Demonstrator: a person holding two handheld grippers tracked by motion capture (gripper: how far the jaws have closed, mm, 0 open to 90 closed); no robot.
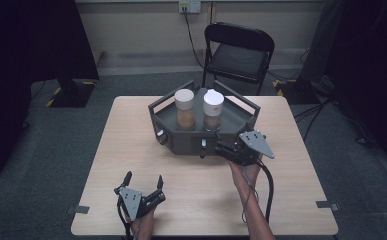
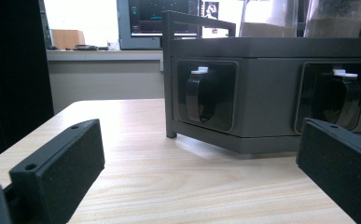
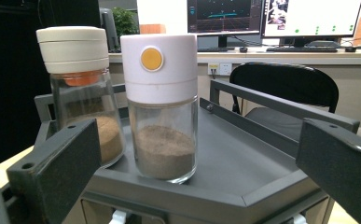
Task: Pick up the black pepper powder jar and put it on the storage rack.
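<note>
Nearest to the person, the left gripper (image 1: 143, 181) rests low over the front part of the wooden table (image 1: 131, 150), its jaws apart and holding nothing. In the left gripper view the jaws point toward the front wall of the grey rack (image 2: 271, 88), which has two dark recesses with a small white-topped tab in each.

Farther in, the right gripper (image 1: 220, 145) is at the front right edge of this rack (image 1: 181, 145), jaws also apart and empty. In the right gripper view, the white-capped jar (image 3: 161, 105) with an orange dot stands upright on the rack's tray, between the two jaws but not touched. Just beside it stands the cream-capped jar (image 3: 81, 88), also upright.

Behind the table is a black folding chair (image 1: 238, 52).
</note>
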